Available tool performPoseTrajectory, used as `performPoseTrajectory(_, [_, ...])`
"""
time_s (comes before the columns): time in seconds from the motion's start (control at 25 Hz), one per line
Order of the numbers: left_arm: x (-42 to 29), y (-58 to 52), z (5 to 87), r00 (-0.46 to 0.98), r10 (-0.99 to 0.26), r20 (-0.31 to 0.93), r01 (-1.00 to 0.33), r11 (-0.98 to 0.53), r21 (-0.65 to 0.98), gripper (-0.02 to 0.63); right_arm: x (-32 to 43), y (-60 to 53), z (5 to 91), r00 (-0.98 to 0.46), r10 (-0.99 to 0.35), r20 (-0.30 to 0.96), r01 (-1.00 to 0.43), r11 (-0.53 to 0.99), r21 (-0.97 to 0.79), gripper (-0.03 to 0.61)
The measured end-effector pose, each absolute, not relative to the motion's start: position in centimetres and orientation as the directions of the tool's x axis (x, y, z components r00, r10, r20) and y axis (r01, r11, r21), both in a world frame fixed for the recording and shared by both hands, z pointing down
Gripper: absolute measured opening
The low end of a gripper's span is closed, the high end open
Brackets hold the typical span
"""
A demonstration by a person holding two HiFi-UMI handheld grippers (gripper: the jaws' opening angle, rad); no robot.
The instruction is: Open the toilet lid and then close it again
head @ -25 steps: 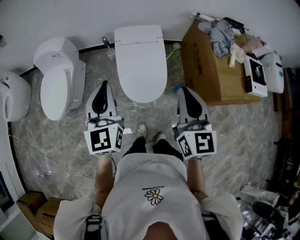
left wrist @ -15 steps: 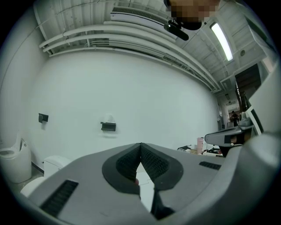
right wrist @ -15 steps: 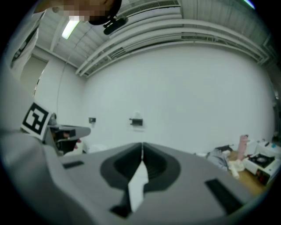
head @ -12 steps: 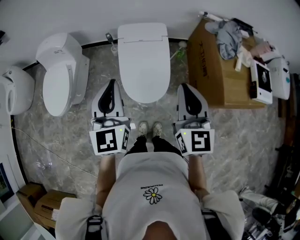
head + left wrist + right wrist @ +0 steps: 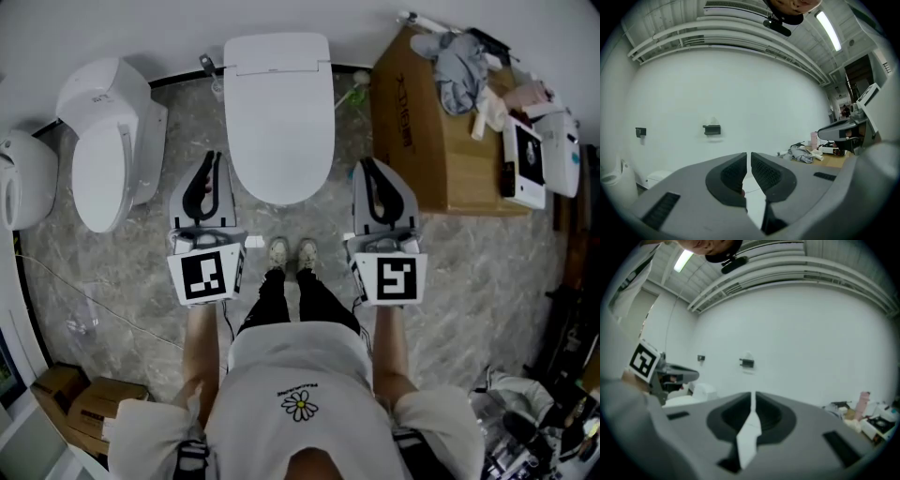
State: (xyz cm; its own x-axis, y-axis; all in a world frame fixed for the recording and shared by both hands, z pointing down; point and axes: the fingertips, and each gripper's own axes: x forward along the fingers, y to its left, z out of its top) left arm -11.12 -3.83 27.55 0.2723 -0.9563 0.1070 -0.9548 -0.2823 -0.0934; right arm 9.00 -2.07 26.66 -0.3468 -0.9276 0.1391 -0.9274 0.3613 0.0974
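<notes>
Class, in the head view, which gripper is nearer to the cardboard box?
Right. The right gripper sits just left of the cardboard box in the picture, close to its side. The left gripper is beyond the closed toilet, on its far side.

Toilet (image 5: 277,54): white, set with its back against the wall (image 5: 141,28).
Lid (image 5: 279,131): white, smooth, rounded at the front; lowered flat over the bowl, closed.

The left gripper (image 5: 210,169) and the right gripper (image 5: 367,174) point forward side by side, nearly level, both with jaws together and empty.
</notes>
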Motion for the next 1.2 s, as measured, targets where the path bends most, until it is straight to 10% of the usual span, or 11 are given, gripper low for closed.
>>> performPoseTrajectory(0.56, [-10.2, -5.7, 49.5, 0.376, -0.881, 0.288, -0.921, -0.389, 0.014, 0.243, 8.9, -5.2, 47.8, -0.342, -0.887, 0.31, -0.939, 0.335, -0.077, 0.155])
performPoseTrajectory(1.2, [-9.9, 1.2, 74.5, 0.382, -0.798, 0.466, -0.91, -0.412, 0.04, 0.265, 6.5, 2.4, 75.0, -0.386, -0.672, 0.633, -0.892, 0.446, -0.071, 0.202])
